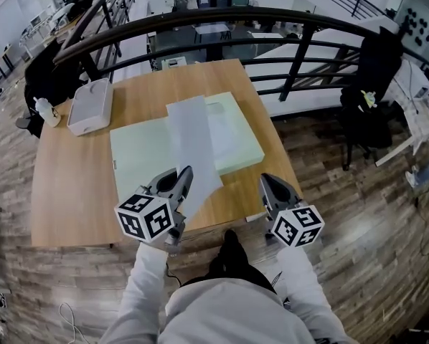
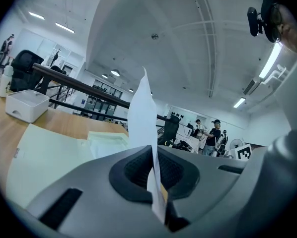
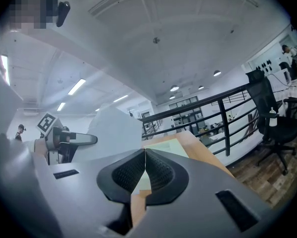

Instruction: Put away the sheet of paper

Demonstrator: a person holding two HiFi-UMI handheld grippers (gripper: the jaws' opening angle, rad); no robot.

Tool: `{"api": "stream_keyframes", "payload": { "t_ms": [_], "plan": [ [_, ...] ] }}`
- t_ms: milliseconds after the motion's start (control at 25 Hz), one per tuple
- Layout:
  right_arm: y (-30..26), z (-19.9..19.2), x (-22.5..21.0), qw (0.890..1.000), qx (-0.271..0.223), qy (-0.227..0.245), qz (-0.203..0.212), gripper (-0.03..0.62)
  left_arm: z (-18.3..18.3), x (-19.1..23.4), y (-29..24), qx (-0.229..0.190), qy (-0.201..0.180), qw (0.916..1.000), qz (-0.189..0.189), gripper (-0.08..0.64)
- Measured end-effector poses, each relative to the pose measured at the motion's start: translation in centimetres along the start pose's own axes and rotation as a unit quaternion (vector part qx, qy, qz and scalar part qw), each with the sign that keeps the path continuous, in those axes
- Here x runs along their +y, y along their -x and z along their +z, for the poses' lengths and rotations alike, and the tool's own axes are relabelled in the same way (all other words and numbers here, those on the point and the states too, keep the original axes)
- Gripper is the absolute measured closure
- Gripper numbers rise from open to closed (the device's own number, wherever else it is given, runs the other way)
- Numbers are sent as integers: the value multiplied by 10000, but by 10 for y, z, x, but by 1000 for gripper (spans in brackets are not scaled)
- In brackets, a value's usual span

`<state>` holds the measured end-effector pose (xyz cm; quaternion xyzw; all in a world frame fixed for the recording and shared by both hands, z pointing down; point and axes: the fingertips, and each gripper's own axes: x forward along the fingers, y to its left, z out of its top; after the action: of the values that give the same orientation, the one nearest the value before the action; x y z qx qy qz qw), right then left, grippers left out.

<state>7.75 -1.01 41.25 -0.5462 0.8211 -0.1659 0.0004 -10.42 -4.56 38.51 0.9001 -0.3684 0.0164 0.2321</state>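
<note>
A white sheet of paper (image 1: 193, 138) rises at a slant above a pale green folder (image 1: 139, 160) on the wooden table (image 1: 71, 192). My left gripper (image 1: 184, 183) is shut on the sheet's near edge. In the left gripper view the paper (image 2: 141, 113) stands on edge, pinched between the dark pads (image 2: 136, 170). My right gripper (image 1: 270, 186) hovers over the table's front right edge, shut with nothing in it. In the right gripper view its pads (image 3: 126, 172) meet, and the sheet (image 3: 116, 128) and the left gripper (image 3: 64, 140) show to the left.
A white box (image 1: 90, 106) and a small bottle (image 1: 48, 112) sit at the table's far left. A dark curved railing (image 1: 200, 20) runs behind the table. A black office chair (image 1: 376, 84) stands on the floor to the right.
</note>
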Motion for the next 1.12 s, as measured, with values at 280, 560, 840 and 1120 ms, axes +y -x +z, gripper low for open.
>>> {"api": "stream_keyframes", "payload": {
  "t_ms": [280, 560, 840, 1120],
  "plan": [
    [-38, 12, -23, 9999, 64, -25, 147, 565, 31, 17, -37, -134, -20, 9999, -2, 543],
    [-72, 26, -45, 9995, 98, -28, 287, 565, 58, 27, -72, -159, -174, 9997, -13, 543],
    [-101, 33, -63, 9990, 169, -14, 404, 565, 70, 44, -103, -113, -214, 9997, 93, 543],
    [-125, 28, -75, 9982, 315, -90, 493, 565, 63, 58, -131, 29, -16, 10000, 61, 543]
  ]
}}
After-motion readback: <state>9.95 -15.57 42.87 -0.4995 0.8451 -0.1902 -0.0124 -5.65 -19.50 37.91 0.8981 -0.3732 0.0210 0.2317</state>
